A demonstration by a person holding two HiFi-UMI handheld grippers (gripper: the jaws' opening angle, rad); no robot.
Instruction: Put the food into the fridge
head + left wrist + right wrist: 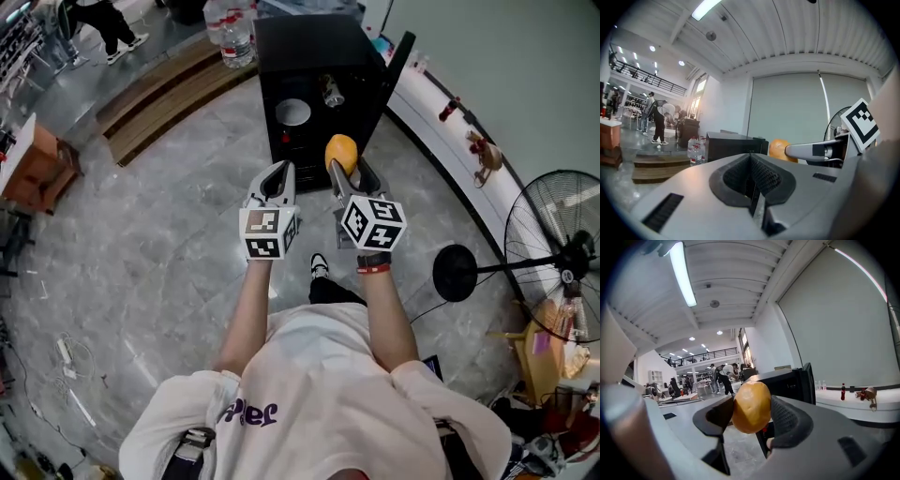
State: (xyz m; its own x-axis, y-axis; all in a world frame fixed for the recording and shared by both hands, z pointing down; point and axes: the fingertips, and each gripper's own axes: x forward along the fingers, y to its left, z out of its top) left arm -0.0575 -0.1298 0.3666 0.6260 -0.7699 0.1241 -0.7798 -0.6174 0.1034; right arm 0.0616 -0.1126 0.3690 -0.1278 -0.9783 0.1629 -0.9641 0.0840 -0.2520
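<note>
**Op:** Log the grip, nearest first.

**Obs:** Your right gripper (pixel 344 167) has its jaws part-way apart and clamped on the round orange-yellow piece of food (pixel 751 407). One ribbed pad sits on each flank, across the widest part. Your left gripper (pixel 751 182) is just beside it, jaws pressed together with nothing between them.

**Op:** How will the food handle?

**Obs:** Judgement only: light, firm and smooth-skinned. It may roll or squirt out if you squeeze off-centre. The skin looks bruisable, so grip no harder than you need. A hold across the middle, as you have it, suits it; carry it level.

**Op:** Surface and room?

**Obs:** You stand on a grey marble-patterned tile floor (pixel 169 244). It is hard, so a dropped piece would likely roll away. Ahead, the small black box-shaped fridge (pixel 309 42) sits on that floor, its door (pixel 401 58) swung open to your right. Inside are a white round dish (pixel 292 112) and a pale shiny item I cannot identify. The food is in the air just short of the opening, not yet inside. To your right is a black pedestal fan (pixel 457 273). Beyond the fridge are wooden steps (pixel 159 98) and clear plastic water bottles (pixel 232 33).
</note>
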